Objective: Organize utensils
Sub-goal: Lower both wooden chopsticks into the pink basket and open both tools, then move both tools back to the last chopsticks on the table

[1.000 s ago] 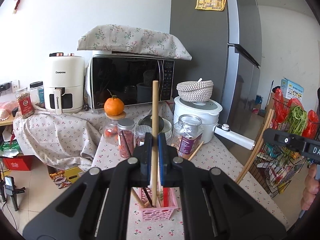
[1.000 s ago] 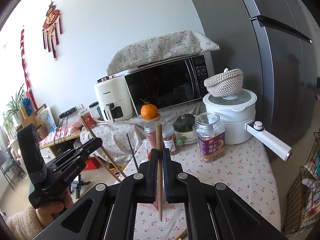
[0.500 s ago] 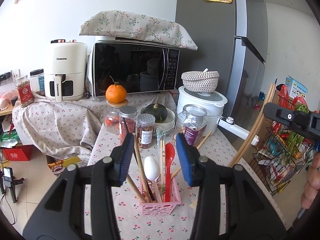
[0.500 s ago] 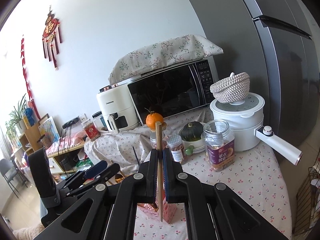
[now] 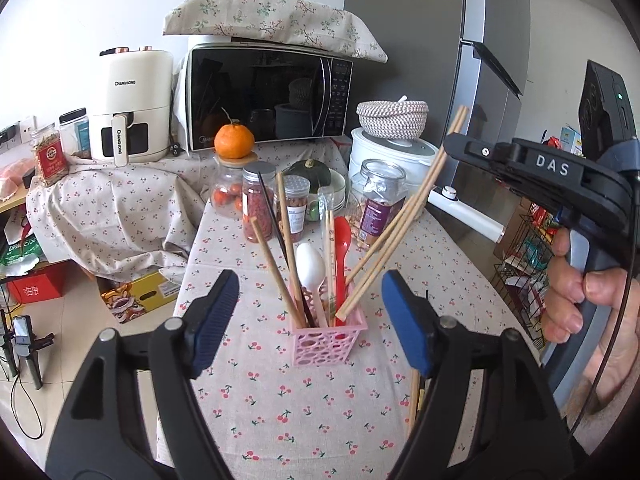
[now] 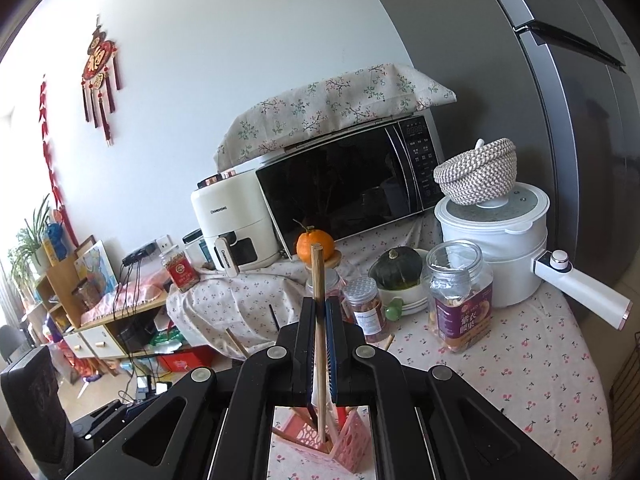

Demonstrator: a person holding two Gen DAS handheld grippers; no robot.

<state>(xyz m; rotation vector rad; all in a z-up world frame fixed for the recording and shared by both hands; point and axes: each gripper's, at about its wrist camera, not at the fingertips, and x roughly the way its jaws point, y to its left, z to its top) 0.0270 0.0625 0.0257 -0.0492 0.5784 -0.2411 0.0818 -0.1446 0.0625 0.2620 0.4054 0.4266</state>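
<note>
A pink perforated holder (image 5: 329, 340) stands on the cherry-print tablecloth (image 5: 280, 404). It holds several wooden chopsticks, a white spoon (image 5: 311, 267) and a red spoon (image 5: 342, 236). My left gripper (image 5: 310, 320) is open and empty, just in front of the holder. My right gripper (image 6: 319, 320) is shut on a wooden chopstick (image 6: 318, 300) whose lower end reaches into the holder (image 6: 344, 440). In the left wrist view the right gripper (image 5: 450, 142) holds the chopstick (image 5: 404, 216) slanted into the holder. Loose chopsticks (image 5: 414, 400) lie on the cloth by my left gripper's right finger.
Jars (image 5: 259, 208), a squash in bowls (image 5: 310, 172), an orange (image 5: 234, 141) on a jar, a white cooker (image 5: 390, 160) with a woven basket, a microwave (image 5: 268, 96) and an air fryer (image 5: 132, 116) stand behind. A fridge (image 5: 480, 60) rises at the right.
My left gripper let go of its chopstick into the holder, opened wide and drew back. My right gripper lowered its chopstick until the tip entered the holder.
</note>
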